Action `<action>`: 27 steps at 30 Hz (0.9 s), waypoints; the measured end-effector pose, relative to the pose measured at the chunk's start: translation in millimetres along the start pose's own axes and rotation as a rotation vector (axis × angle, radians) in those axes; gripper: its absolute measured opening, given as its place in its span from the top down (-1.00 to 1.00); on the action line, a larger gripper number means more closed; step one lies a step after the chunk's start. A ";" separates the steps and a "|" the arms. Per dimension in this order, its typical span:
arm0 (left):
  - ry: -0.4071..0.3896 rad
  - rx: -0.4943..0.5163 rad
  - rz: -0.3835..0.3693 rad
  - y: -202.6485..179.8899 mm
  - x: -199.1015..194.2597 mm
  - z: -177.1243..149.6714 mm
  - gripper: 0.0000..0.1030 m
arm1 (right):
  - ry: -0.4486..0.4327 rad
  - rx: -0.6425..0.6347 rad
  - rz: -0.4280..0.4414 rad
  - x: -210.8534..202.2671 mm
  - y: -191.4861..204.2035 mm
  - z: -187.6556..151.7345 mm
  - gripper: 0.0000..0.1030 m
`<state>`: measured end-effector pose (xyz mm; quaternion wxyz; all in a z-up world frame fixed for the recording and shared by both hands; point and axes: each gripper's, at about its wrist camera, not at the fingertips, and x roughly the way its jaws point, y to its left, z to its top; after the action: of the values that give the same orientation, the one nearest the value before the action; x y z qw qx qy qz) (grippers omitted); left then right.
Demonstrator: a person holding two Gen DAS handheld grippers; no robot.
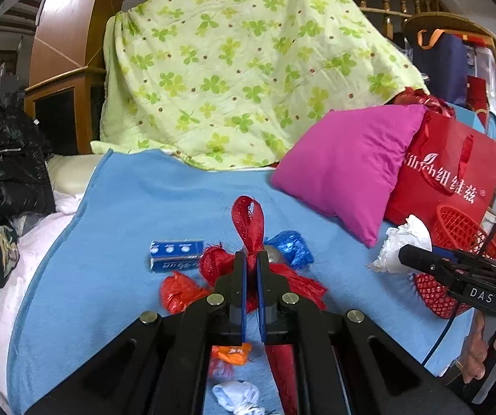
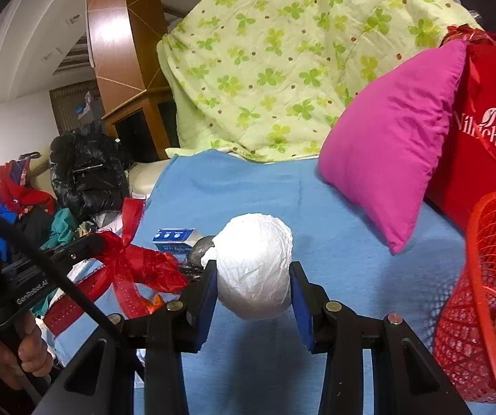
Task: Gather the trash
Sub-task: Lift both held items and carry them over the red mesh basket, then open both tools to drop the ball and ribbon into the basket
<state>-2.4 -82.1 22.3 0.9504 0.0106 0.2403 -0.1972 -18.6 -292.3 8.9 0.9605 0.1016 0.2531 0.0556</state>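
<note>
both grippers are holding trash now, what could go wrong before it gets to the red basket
1. The left gripper pinches the red ribbon only at its knot; long loose tails hang down and might snag the other scraps on the blue blanket.
2. The white plastic wad in the right gripper is soft and bulges past the pads, so it may slip out.
3. The red basket appears tipped on its side, so dropped trash could roll back out.
</note>
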 end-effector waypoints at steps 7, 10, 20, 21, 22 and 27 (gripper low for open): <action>-0.069 0.010 -0.100 -27.9 -12.8 11.9 0.89 | -0.072 0.025 -0.014 -25.9 -16.6 2.4 0.17; -0.100 0.028 -0.131 -42.1 -19.7 17.9 0.89 | -0.094 0.037 -0.034 -37.2 -27.7 1.3 0.17; -0.109 0.058 -0.240 -90.3 -14.1 37.1 0.89 | -0.235 0.101 -0.089 -91.9 -71.3 2.2 0.17; -0.111 0.065 -0.250 -96.2 -14.1 38.7 0.89 | -0.247 0.107 -0.092 -96.6 -74.5 2.9 0.17; -0.117 0.078 -0.262 -103.9 -14.5 42.0 0.89 | -0.264 0.116 -0.098 -103.3 -79.4 2.8 0.17; -0.155 0.138 -0.326 -141.9 -17.0 58.2 0.89 | -0.355 0.168 -0.145 -137.0 -107.5 -0.6 0.17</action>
<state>-43.7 -213.3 92.2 0.9186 0.0216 0.1506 -0.3647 -131.6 -418.5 49.4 0.9797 0.1709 0.0905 -0.0537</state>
